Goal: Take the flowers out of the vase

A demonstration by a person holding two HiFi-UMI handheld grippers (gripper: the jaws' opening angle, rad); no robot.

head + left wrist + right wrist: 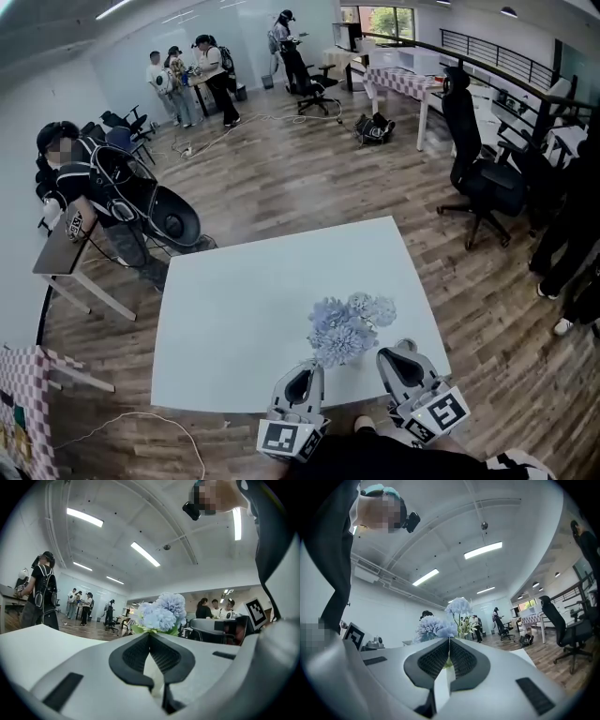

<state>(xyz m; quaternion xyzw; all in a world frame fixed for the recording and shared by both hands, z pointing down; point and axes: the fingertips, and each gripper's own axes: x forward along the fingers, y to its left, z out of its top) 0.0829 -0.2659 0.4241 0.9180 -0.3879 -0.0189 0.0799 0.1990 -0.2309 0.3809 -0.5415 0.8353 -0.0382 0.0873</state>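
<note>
Open-plan office with a wood floor (pixel 281 178), and a plain white table (pixel 234 309) right in front of the camera. The flowers (pixel 349 328) are a pale blue bunch with a few green leaves; they stand upright on the table near its front edge, a bit right of the middle, with nothing else on the top.

The left gripper (pixel 302 369) sits just in front of the bunch and a little to its left, pointing at it. In the left gripper view its fingers (pixel 136 654) are pressed together at the tips, with the blooms right past them; can't tell if they touch the leaves. The right gripper (pixel 405 347) is just to the right of the bunch, close beside it. Its fingers (pixel 465 658) are closed tip to tip too, and the blooms poke up just behind the tips; nothing I can clearly call held in either one.

Further out, a black office chair (pixel 478 178) is off the table's far right corner. A black bag (pixel 373 128) lies on the floor beyond, next to a table with a checkered cloth (pixel 403 82). A person (pixel 70 178) is at a small desk (pixel 61 255) on the left, and a few people (pixel 187 80) stand round a bench at the back wall.
</note>
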